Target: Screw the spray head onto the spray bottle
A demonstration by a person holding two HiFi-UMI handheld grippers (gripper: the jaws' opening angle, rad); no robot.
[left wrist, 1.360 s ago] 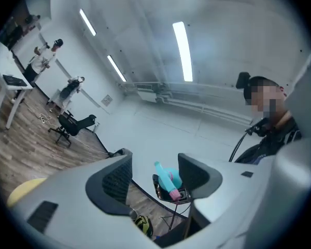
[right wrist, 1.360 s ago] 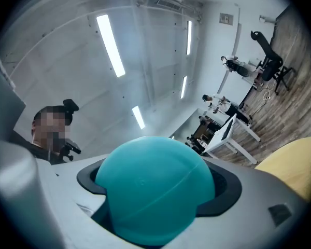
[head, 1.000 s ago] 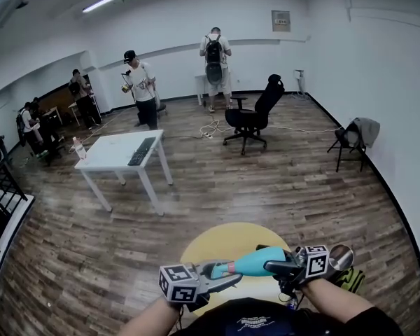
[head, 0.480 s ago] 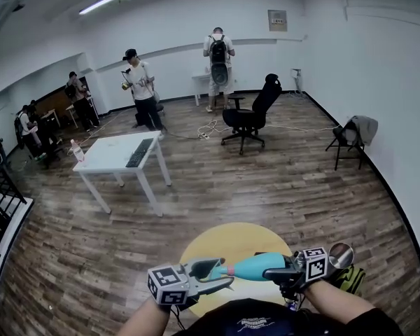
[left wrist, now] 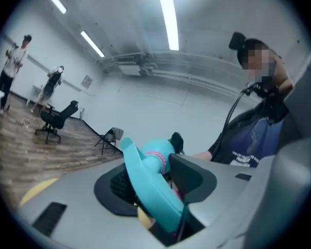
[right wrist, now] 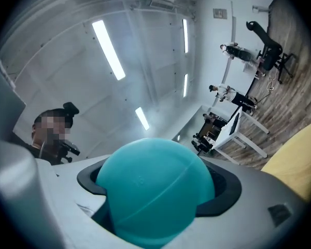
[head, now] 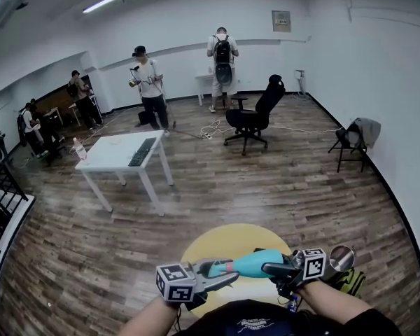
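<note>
The left gripper (left wrist: 154,183) is clenched on the turquoise plastic spray head (left wrist: 145,173). Its dark pads stand on either side of the long trigger blade, and its jaws have just been closing with that head between them. A pink collar (left wrist: 157,157) rings the head's neck where it meets the rounded turquoise plastic spray bottle (head: 255,262). Head and bottle lie level in one line, end to end, above the near edge of the round yellow surface (head: 227,238) on the wooden floor (head: 301,180). The right gripper (head: 278,267) grasps the bottle by its body from the other end. In the right gripper view the bottle's domed base fills the space between the jaws, with both dark pads against its sides.

Beyond the yellow surface and to its left stands a white rectangular table (head: 112,161) carrying a black keyboard (head: 141,151) and a small clear bottle (head: 79,148). Farther beyond the yellow surface, several people (head: 148,82) stand near the white wall (head: 175,68). Beyond it and slightly right is a black office chair on castors (head: 255,114). Well to the right stands a dark folding chair draped with a grey garment (head: 353,137).
</note>
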